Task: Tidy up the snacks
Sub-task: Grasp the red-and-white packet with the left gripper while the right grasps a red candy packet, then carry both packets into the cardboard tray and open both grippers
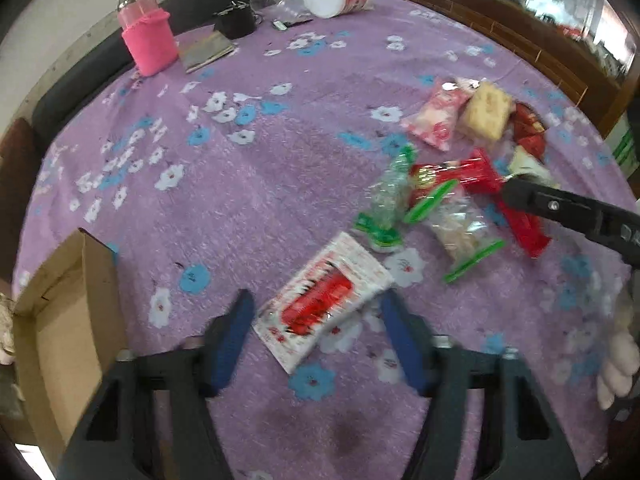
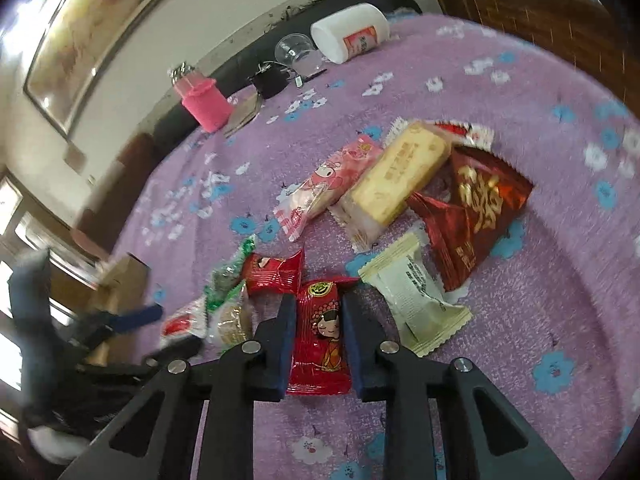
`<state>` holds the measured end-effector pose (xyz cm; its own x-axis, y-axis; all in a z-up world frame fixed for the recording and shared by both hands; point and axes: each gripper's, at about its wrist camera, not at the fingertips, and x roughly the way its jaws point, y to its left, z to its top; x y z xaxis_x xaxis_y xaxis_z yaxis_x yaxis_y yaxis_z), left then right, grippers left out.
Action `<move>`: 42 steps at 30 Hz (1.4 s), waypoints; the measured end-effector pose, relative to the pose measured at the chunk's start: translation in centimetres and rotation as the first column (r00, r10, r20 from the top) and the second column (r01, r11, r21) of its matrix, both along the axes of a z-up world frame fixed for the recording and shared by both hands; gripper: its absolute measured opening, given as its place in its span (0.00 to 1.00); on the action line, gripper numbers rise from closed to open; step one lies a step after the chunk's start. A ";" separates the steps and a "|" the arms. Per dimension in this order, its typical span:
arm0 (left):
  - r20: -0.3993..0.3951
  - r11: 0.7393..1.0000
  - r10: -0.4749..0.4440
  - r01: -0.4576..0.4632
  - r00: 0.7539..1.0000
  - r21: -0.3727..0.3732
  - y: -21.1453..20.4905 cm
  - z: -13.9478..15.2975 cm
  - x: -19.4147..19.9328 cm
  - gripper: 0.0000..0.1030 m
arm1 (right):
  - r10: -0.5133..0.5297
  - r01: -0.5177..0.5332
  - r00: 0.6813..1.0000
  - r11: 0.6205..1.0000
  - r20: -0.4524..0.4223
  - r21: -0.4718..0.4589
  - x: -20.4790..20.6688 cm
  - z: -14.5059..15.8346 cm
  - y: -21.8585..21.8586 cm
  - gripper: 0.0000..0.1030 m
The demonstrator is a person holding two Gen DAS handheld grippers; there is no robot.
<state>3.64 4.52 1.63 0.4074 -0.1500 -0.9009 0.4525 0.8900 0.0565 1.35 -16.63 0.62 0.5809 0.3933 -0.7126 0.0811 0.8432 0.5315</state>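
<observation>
Left gripper (image 1: 316, 320): fingers spread wide on either side of a white-and-red snack packet (image 1: 322, 306) lying flat on the purple floral counter (image 1: 280, 128), without gripping it. An open cardboard box (image 1: 64, 320) sits at the left edge. Right gripper (image 2: 318, 332): fingers clenched against both sides of a red cartoon-girl snack packet (image 2: 322, 336), which rests on the counter. Beyond it lie a cream packet (image 2: 416, 300), a dark red bag (image 2: 472, 208), a yellow cake bar (image 2: 396, 176) and a pink packet (image 2: 328, 184), grouped closely. A pink bottle (image 1: 146, 32) stands at the far edge.
</observation>
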 end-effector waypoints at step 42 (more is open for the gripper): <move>0.161 0.854 0.284 -0.174 0.945 -0.491 9.1 9.2 -12.8 0.21 | 0.127 -0.092 0.971 0.981 0.205 -0.171 -9.9 8.1 6.5 0.20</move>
<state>-9.16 13.63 10.79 0.6603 -0.4050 -0.6325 0.2577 0.9132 -0.3157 -8.58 -10.11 8.70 0.6864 0.3546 -0.6349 -0.1171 0.9156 0.3847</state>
